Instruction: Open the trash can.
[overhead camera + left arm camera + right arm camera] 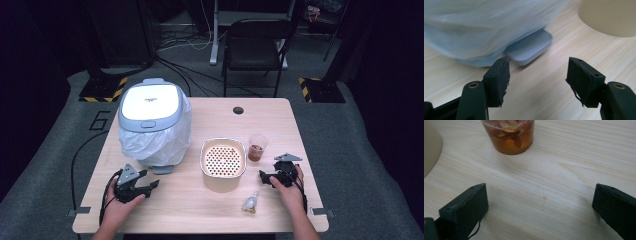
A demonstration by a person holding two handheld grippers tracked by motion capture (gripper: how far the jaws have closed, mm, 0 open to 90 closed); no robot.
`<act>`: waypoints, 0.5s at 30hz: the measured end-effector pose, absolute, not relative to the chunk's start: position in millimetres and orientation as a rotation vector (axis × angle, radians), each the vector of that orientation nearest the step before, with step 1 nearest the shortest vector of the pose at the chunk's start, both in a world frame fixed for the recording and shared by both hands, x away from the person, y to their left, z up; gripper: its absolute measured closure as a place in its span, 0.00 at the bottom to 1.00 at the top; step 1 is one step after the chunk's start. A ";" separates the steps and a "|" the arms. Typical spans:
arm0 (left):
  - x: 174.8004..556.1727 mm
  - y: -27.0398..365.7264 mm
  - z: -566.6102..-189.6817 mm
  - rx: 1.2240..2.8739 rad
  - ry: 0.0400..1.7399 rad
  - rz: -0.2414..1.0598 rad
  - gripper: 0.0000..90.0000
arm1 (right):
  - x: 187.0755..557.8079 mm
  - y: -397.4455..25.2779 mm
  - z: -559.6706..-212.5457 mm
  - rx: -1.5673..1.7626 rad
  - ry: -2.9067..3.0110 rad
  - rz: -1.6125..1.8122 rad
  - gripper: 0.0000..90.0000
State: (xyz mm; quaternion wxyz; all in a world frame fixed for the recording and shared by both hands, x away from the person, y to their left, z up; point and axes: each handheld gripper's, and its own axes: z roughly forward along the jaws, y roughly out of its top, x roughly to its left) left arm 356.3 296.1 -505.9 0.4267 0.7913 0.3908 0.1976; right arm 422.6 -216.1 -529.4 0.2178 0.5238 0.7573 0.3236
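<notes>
Both grippers are sitting low in the frame with jaws spread wide — the left gripper [151, 181] at lower left, pointing at the bin's [154, 120] pedal [530, 47]; the right gripper [271, 168] at lower right, pointing at the cup [508, 135] of brown drink. A tan bowl [223, 162] is sitting between them.

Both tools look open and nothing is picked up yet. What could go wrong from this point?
The plastic cup ahead of the right tool is full of liquid and has no lid, so a hard squeeze or a tilt could spill it. The left tool faces the bin's pedal under a loose bag; its torn pads might snag the plastic.
</notes>
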 end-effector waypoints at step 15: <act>370.9 262.2 -507.5 1.980 0.967 0.440 0.39 | 422.0 -215.9 -529.4 1.449 2.097 0.897 0.00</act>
